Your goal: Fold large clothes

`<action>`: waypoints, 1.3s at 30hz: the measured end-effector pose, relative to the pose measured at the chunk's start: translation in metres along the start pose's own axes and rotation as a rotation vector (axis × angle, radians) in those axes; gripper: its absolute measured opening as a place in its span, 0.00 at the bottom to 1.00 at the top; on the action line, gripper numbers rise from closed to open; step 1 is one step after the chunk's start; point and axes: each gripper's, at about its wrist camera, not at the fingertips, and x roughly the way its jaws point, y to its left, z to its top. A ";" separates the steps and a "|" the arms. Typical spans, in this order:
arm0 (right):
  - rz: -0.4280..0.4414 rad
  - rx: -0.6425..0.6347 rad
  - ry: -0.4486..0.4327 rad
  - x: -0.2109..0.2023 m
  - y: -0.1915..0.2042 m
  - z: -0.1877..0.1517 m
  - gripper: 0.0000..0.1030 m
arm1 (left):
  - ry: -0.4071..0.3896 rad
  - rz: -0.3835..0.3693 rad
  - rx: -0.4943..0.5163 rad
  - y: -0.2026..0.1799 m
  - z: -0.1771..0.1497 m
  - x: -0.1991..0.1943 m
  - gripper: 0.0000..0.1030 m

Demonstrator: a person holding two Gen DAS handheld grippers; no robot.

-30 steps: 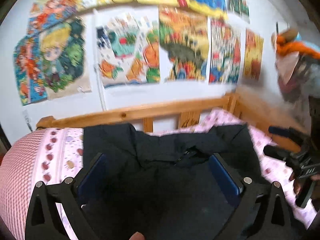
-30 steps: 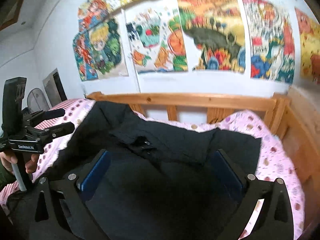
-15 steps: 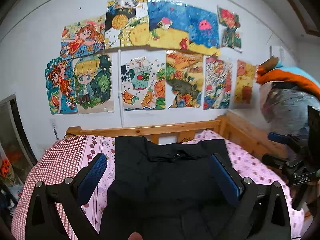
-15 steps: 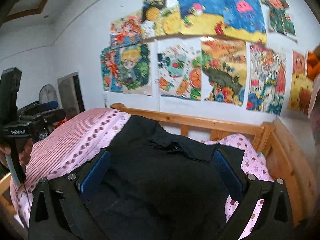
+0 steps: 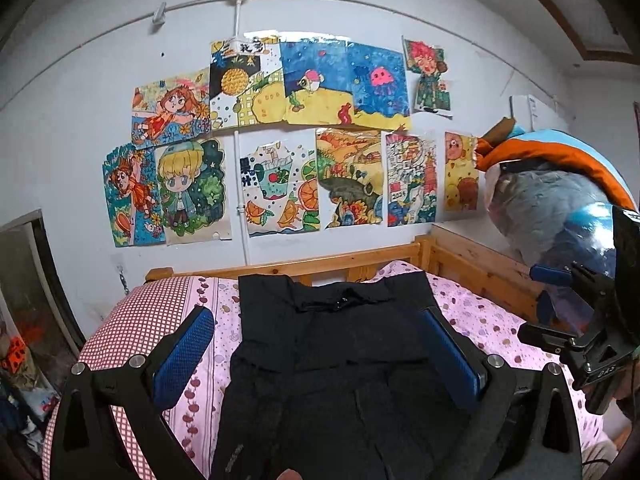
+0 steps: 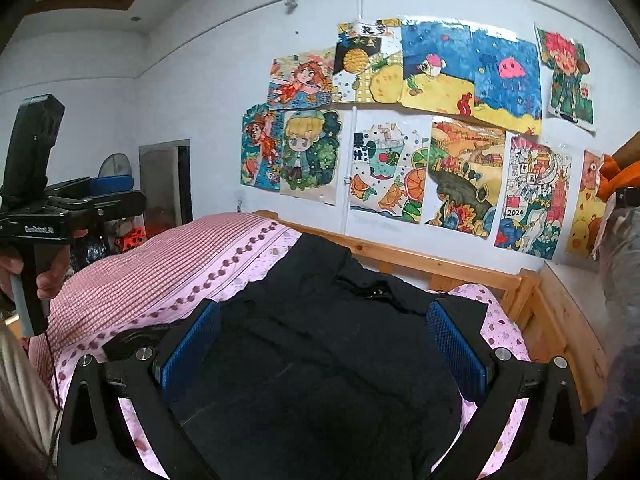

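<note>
Lying flat on the bed, the black garment (image 5: 340,352) covers the middle of a pink sheet (image 5: 476,316) printed with small dots, its far edge near the pine slat headboard (image 5: 320,266); the cloth is matte and dark, with stitched seams and a small fastener at the collar or waistband, which one I cannot tell. Left gripper (image 5: 320,356) is held above the garment, jaws spread wide, nothing between the blue mesh-textured pads (image 5: 184,356). Right gripper (image 6: 324,344) likewise is held over the cloth with jaws wide apart and empty; its rectangular pads (image 6: 456,346) show the same blue woven grid. A red-and-white checked cover (image 6: 168,256) bulges rounded at the left side of the bed. Bright hand-painted paper drawings (image 5: 280,152) overlap on the white wall. Right side: a bundle in glossy clear plastic (image 5: 552,208), orange fabric on top.
</note>
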 end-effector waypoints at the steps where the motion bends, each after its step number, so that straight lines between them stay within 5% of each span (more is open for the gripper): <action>1: -0.003 0.001 0.001 -0.006 0.005 -0.004 0.98 | -0.004 -0.010 0.000 -0.001 -0.005 -0.006 1.00; 14: -0.054 0.070 0.074 -0.055 0.032 -0.064 0.98 | 0.033 -0.126 -0.018 0.000 -0.073 -0.053 1.00; 26: -0.061 -0.011 0.226 -0.057 0.044 -0.132 0.98 | 0.229 -0.196 0.205 -0.009 -0.151 -0.032 1.00; 39: -0.143 -0.063 0.406 -0.037 0.047 -0.194 0.98 | 0.371 -0.141 0.358 -0.004 -0.206 -0.007 1.00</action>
